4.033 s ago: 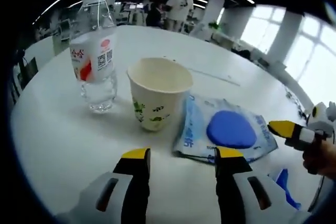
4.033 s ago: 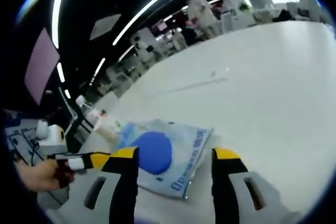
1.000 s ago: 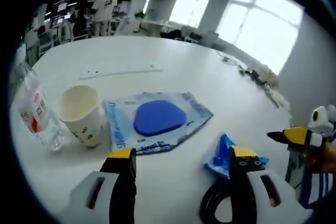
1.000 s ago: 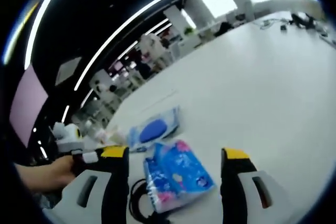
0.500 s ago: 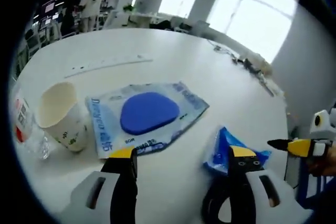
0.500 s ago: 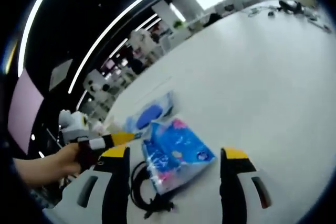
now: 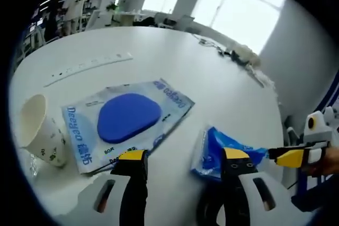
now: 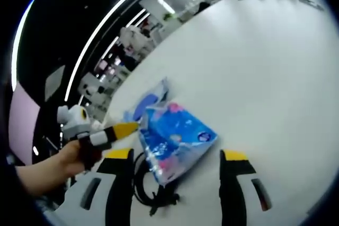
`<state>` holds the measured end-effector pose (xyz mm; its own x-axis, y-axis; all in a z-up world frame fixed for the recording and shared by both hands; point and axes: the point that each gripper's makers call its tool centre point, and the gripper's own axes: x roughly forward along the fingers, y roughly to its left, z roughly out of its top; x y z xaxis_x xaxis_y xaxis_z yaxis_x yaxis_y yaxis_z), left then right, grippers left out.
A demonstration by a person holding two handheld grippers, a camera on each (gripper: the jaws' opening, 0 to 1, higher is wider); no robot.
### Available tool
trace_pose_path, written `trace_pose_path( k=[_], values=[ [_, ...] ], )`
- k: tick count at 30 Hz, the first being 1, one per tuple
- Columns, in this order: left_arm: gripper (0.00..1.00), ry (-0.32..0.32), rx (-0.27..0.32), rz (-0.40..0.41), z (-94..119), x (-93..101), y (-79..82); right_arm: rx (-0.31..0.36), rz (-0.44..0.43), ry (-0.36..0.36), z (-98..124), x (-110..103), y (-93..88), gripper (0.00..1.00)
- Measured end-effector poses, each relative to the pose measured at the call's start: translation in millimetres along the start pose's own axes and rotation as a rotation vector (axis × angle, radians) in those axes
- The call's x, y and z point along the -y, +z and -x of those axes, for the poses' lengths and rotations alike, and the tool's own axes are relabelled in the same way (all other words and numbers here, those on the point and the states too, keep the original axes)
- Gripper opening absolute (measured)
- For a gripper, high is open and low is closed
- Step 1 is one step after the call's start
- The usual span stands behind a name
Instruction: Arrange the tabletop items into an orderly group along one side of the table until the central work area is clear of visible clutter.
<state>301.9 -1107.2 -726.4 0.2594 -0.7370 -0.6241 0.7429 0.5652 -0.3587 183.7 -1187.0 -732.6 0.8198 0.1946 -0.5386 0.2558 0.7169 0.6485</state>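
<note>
Right gripper view: blue tissue pack (image 8: 176, 138) sits between my right gripper's (image 8: 176, 161) released jaws; I'd centre, then clench gently. Left gripper (image 7: 183, 160) also released.

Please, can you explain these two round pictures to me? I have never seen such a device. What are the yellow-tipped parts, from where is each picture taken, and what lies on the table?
A person holds one two-jaw gripper in each hand. A fisheye camera rides on each gripper, so each picture looks forward along its own two yellow-tipped jaws.

The left gripper view shows the left gripper, open and holding nothing. On the white table lie a paper cup, a flat pack with a blue oval, a blue packet and a black cable.

The right gripper view shows the right gripper, also open and empty, with the blue packet and cable between its jaws. The person's hand holds the left gripper there.
</note>
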Motion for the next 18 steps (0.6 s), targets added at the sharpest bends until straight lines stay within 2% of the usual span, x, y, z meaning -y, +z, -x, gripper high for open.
trace_pose_path(
  k=[5, 16, 17, 18],
  values=[
    [0.41, -0.039, -0.019, -0.007, -3.2, 6.3, -5.0, -0.013, -0.016, -0.011, -2.5, 2.4, -4.1, 0.61],
    [0.36, -0.067, -0.008, 0.020, -10.5, 9.1, -7.2, -0.020, -0.036, -0.030, -4.0, 9.0, -5.0, 0.53],
    [0.33, -0.071, -0.010, 0.020, -11.2, 10.2, -8.2, -0.021, -0.031, -0.038, -4.5, 9.4, -5.4, 0.51],
    [0.27, -0.084, -0.015, 0.018, -11.7, 13.0, -9.5, -0.020, -0.026, -0.044, -5.2, 9.3, -5.6, 0.50]
  ],
)
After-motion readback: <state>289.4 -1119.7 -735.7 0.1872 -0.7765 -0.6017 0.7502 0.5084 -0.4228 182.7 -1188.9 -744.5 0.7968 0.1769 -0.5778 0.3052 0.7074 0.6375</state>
